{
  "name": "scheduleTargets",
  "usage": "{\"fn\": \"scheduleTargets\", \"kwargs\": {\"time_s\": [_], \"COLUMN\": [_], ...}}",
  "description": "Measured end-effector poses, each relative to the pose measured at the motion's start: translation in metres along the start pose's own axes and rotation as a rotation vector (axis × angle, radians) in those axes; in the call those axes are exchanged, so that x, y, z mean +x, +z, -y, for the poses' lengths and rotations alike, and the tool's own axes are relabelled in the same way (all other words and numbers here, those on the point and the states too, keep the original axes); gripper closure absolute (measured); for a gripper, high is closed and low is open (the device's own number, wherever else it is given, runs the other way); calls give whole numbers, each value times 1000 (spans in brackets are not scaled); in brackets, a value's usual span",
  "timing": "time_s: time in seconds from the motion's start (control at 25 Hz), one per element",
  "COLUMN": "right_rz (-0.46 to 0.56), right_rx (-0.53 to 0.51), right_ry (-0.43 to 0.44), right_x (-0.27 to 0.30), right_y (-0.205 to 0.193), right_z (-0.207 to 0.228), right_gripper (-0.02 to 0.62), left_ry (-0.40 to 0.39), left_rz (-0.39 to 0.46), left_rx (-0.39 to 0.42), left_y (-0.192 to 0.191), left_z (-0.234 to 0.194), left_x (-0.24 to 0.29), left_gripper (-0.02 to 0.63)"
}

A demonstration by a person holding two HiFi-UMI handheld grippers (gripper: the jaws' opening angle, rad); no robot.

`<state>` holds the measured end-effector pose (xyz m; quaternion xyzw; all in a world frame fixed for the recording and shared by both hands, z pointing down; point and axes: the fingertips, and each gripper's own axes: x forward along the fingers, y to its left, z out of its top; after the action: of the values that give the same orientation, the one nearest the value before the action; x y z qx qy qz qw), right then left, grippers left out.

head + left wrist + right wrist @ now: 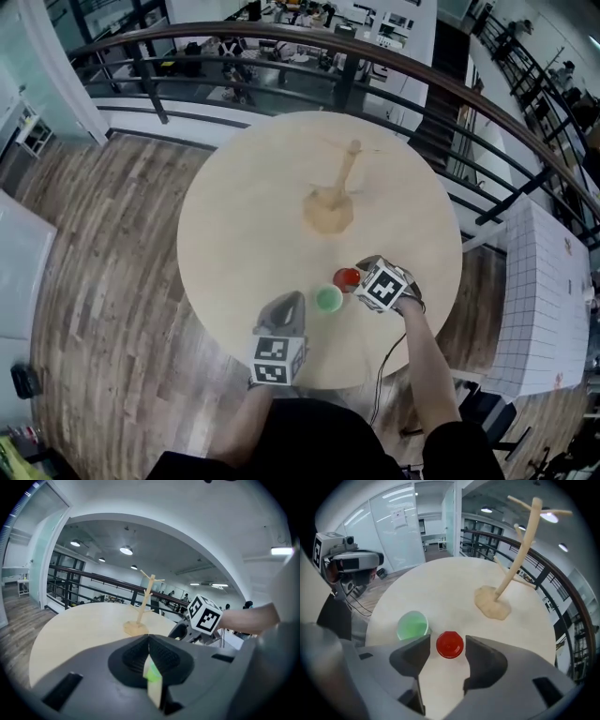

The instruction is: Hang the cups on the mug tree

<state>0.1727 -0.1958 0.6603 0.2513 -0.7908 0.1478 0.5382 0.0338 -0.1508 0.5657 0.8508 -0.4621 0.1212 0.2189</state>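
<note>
Head view: the mug tree (pixel 342 183) stands at the far middle of the round table (pixel 234 216) with its pegs bare. No cup is hung yet, so by my judgement the whole job is still to do. The red cup (pixel 346 278) and the green cup (pixel 328 299) stand just beside each other close to the near edge, green on the left. The right gripper (pixel 362 277) points steeply down at the red cup. The left gripper (pixel 291 302) sits just left of the green cup, apart from it.

Left gripper view: the jaws are drawn together to a thin slit with nothing clamped, and only a sliver of green shows through it. The mug tree (pixel 147 597) stands far ahead.

Right gripper view: the jaws stand apart with the red cup (pixel 450 644) framed between their tips — the pads are clear of it on both sides. Taking hold of that cup looks like the step in hand. The green cup (pixel 412 625), just to its left, is empty inside. The red one, seen straight from above, shows nothing in it either.
</note>
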Motion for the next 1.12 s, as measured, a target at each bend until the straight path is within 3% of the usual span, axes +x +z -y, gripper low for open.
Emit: {"fn": "scheduleTargets", "kwargs": {"time_s": [0.28,0.8,0.92,1.12], "right_rz": [-119,-99,-60,57], "right_rx": [-47,-27,-52,-102], "right_ry": [27,20,-26,-215], "right_x": [26,38,29,-24], "right_y": [-13,-7,0,38], "right_z": [0,1,5,21], "right_gripper": [347,360,360,360], "left_ry": [11,4,0,-1], "left_rz": [9,14,16,18], "left_rx": [-49,-66,-63,-67], "left_y": [5,9,10,12], "left_z": [-13,-19,-16,-16], "left_x": [-3,0,2,2], "left_gripper": [594,594,594,594]}}
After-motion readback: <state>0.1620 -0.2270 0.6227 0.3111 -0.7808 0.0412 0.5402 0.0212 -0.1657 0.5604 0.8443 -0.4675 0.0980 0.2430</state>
